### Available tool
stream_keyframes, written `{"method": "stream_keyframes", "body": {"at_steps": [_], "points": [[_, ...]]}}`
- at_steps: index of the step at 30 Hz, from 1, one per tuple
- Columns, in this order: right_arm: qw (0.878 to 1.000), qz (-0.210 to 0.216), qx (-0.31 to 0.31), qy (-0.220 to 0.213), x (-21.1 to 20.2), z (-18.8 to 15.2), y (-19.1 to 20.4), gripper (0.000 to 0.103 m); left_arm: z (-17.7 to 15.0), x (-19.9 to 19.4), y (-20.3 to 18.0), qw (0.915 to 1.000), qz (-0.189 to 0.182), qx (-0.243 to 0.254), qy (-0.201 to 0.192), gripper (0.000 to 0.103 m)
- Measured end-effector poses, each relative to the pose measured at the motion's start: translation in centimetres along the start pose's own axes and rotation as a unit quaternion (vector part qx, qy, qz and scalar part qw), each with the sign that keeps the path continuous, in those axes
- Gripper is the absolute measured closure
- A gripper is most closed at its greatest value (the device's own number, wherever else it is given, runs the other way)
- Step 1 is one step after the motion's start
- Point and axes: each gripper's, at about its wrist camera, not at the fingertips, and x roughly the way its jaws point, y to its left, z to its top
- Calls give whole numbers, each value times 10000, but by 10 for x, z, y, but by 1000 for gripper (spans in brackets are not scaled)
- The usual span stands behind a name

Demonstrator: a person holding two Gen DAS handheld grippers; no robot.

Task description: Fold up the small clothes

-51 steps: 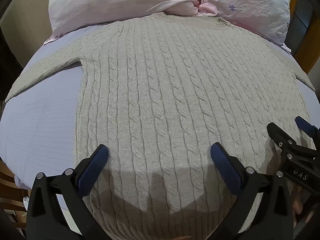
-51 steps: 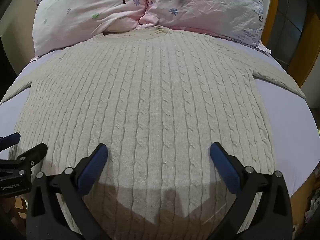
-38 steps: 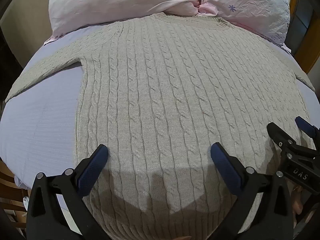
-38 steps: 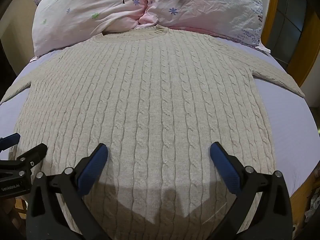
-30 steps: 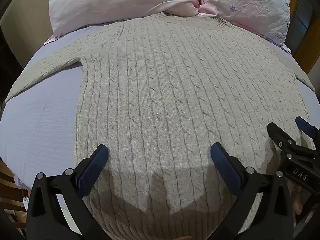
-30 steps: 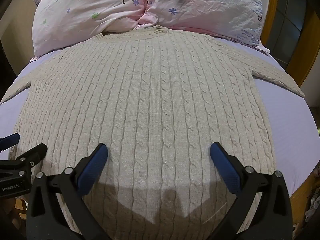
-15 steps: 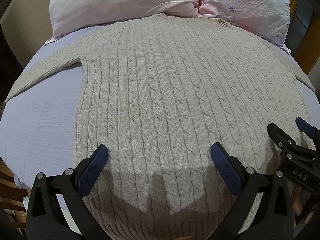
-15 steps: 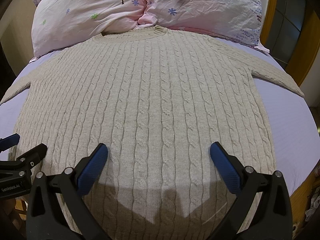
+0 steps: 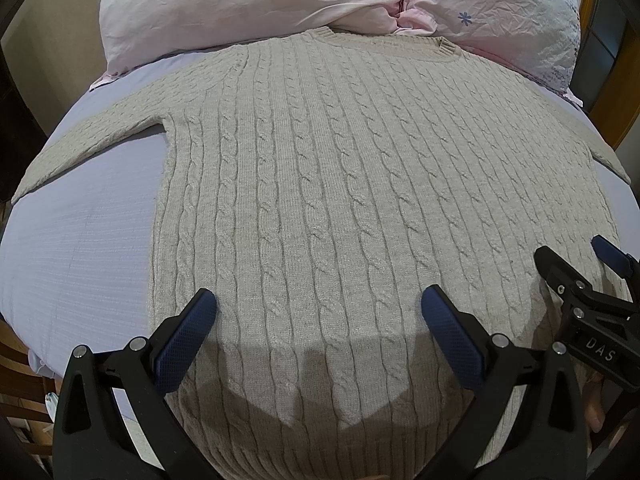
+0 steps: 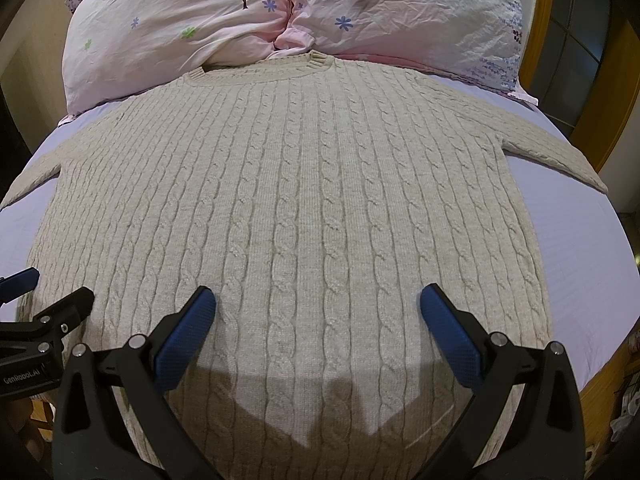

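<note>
The sweater [image 9: 340,208], a beige cable-knit, lay spread flat and face up on the bed, its hem end nearest the cameras and its neck at the far end. The left gripper [image 9: 318,308] hung above the lower body of the knit with its jaws spread wide and nothing between them; its blue pads [image 9: 182,338] stood well apart over the fabric, and its shadow fell on the knit just below. The right gripper [image 10: 318,306] hung likewise over the lower body, jaws wide apart and empty, blue pads [image 10: 450,338] on either side of several cable ribs. Each tool showed at the edge of the other's view: the right one at the right border of the left wrist view, the left one at the left border of the right wrist view, both near the sweater's side edges.

Farther out, the left sleeve [image 9: 92,144] stretched sideways across the pale lilac sheet [image 9: 76,248], and the right sleeve [image 10: 560,152] reached out toward the opposite edge of the bed. The ribbed collar [image 10: 260,72] touched two pink floral pillows [image 10: 180,20] at the head of the bed. A wooden frame [image 10: 616,80] rose beyond the bed's right side.
</note>
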Motion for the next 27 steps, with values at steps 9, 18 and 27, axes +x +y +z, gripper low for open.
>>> {"method": "stream_keyframes", "body": {"at_steps": [9,18,27], "points": [[10000,0,0,-4,0,0,0,2,0,0,0,10000,1,-1,-3,1],[10000,-2,-1,5,-1,1,0,2,2,-1,2,10000,7,6,-50,1],[10000,20,-47,19,0,2,-1,2,0,-4,3,10000,9,9,-69,1]]}}
